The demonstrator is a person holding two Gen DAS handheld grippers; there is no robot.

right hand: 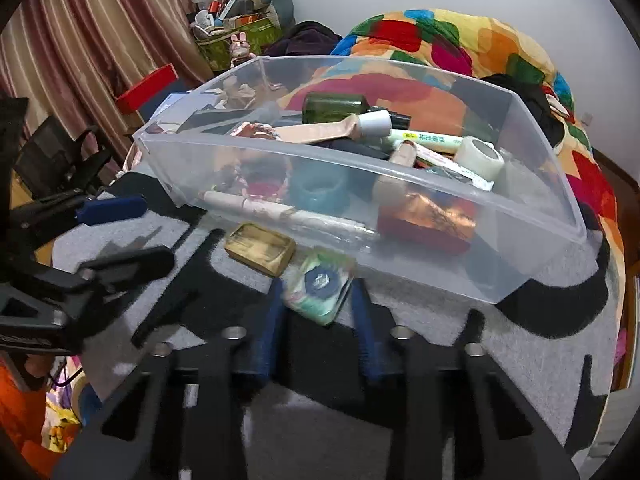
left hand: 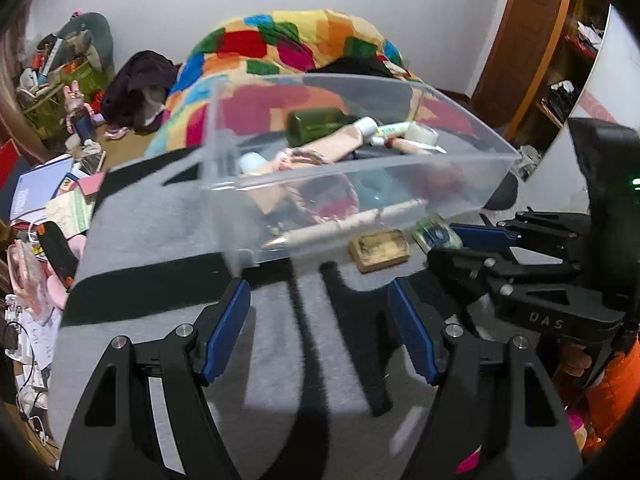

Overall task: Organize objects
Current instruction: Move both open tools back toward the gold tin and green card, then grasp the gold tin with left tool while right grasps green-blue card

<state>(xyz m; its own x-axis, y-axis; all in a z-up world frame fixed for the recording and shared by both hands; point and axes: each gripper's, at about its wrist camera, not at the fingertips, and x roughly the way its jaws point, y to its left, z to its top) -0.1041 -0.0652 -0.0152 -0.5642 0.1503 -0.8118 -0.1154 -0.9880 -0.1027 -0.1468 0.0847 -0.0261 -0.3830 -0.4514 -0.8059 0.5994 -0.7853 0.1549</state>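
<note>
Fingers of the right gripper flank the green packet; whether they pinch it I cannot tell. The left gripper hangs spread, empty. The packet lies just beside the clear bin and gold tin; a skewed pinch could nudge either. Underneath, grey-and-black blanket; beyond, patchwork quilt, curtains.

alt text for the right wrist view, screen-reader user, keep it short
The right gripper straddles a small green-and-white packet on a grey-and-black cloth, its blue pads not clearly pressing it. Beside the packet lies a brass-coloured tin; behind both stands a clear plastic bin full of toiletries. The left gripper is open at left.
</note>
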